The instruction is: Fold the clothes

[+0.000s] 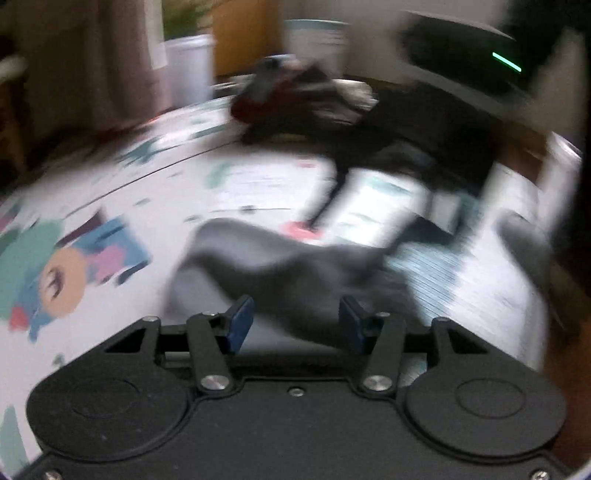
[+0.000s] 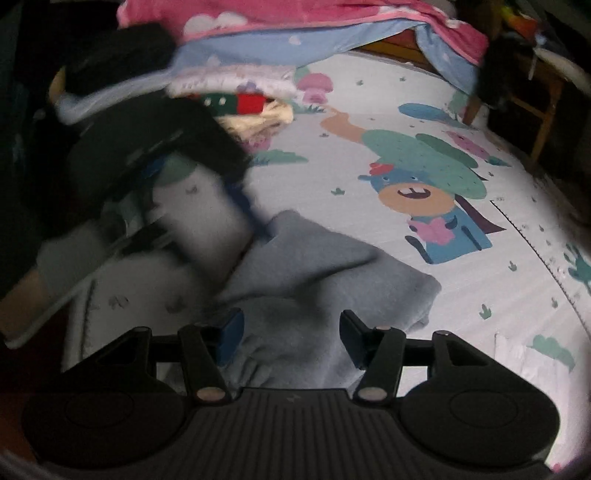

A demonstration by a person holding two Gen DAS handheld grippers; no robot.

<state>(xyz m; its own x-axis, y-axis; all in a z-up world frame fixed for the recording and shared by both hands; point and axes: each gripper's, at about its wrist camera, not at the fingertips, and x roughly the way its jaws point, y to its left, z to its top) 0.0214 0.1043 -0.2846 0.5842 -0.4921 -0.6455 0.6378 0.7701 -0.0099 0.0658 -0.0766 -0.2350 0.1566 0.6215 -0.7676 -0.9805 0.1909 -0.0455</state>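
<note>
hand-held gripper (image 2: pixel 291 334) tilted down, above grey garment (image 2: pixel 325 273)

Your left wrist view is heavily motion-smeared: the white cartoon-printed bedsheet (image 1: pixel 110 206) and the dark heap of clothes (image 1: pixel 295 92) streak sideways, while only the gripper body stays sharp. Your right wrist view is dimmer but steadier, blurred at left, with fisheye bending and dark vignetting at its edges.

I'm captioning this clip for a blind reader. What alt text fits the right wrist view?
A grey garment lies crumpled on a cartoon-print bedsheet, with the right gripper just above it, jaws apart. The other gripper blurs past on the left; a pink blanket lies at the far end.
</note>
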